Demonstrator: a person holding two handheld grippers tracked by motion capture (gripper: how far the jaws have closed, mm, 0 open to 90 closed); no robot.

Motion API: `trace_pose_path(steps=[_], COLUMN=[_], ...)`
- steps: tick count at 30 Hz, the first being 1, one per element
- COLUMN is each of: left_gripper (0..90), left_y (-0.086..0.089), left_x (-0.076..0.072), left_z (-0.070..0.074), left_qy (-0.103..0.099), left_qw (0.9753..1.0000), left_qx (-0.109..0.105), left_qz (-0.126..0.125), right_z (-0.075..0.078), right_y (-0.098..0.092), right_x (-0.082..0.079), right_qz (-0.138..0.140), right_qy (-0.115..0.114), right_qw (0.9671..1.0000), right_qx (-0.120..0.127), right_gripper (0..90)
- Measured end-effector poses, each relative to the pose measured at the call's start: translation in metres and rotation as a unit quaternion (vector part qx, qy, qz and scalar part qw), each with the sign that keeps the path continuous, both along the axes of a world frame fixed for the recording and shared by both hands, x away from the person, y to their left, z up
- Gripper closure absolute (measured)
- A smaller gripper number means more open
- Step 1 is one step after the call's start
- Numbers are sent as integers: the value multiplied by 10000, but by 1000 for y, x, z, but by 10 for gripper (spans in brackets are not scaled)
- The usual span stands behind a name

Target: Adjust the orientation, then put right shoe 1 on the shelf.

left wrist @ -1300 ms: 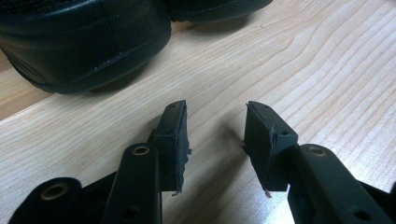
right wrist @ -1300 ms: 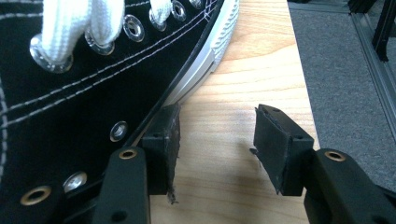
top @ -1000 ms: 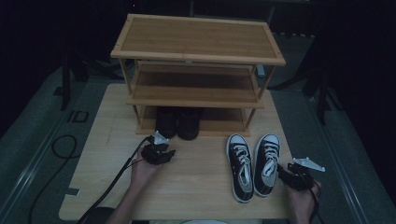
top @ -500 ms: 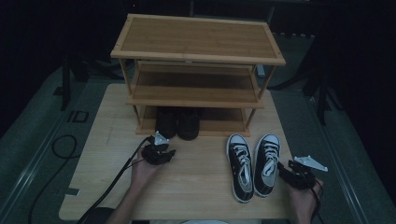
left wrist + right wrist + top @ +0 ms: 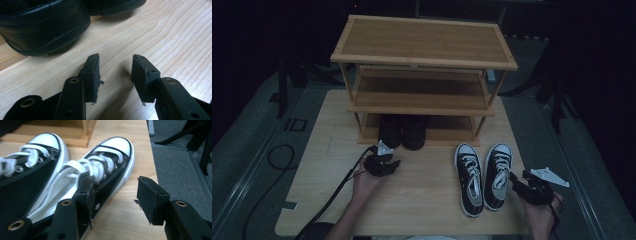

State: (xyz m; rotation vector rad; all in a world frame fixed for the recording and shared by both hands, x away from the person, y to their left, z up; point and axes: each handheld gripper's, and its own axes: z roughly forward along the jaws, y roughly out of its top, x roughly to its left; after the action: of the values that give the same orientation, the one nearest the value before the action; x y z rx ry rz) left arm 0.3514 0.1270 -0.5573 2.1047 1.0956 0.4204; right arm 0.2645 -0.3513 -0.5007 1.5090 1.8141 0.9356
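A pair of black-and-white lace-up sneakers stands on the wooden table, the left sneaker (image 5: 469,179) beside the right sneaker (image 5: 498,172). My right gripper (image 5: 522,184) is at the right sneaker's outer side, near its heel. In the right gripper view, this gripper (image 5: 115,192) is open. One jaw is in front of the right sneaker (image 5: 107,165), the other over bare table. A pair of black shoes (image 5: 402,131) sits under the rack's lowest shelf. My left gripper (image 5: 388,164) is just in front of them. It is open (image 5: 115,72) and empty, short of a black shoe toe (image 5: 45,27).
A three-tier wooden shoe rack (image 5: 422,60) takes up the far half of the table (image 5: 422,200). Its upper shelves are bare. Grey floor and dark stand legs (image 5: 557,100) lie to the right, and cables (image 5: 277,160) trail off to the left.
My right gripper has shifted very slightly beside the right sneaker. The left gripper and the shoes have stayed where they were.
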Motion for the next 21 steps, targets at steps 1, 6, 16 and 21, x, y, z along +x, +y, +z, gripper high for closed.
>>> trace_pose_path(steps=[1,6,16,21], left_gripper=[585,584,580,578], left_y=[0,0,-1,-1], left_x=[0,0,0,0], left_z=[0,0,0,0], left_qy=[0,-7,-10,-21], left_qw=[10000,10000,10000,10000], left_qx=[0,18,13,4], left_qz=[0,-5,-12,-10], right_z=[0,7,16,16], right_y=[0,5,15,18], right_x=[0,-4,-12,-13], right_qz=[0,100,436,550], right_qy=[0,-66,-44,66], right_qw=[10000,9999,9990,9985], right_qx=[0,-27,23,-22], right_gripper=[481,478,464,463])
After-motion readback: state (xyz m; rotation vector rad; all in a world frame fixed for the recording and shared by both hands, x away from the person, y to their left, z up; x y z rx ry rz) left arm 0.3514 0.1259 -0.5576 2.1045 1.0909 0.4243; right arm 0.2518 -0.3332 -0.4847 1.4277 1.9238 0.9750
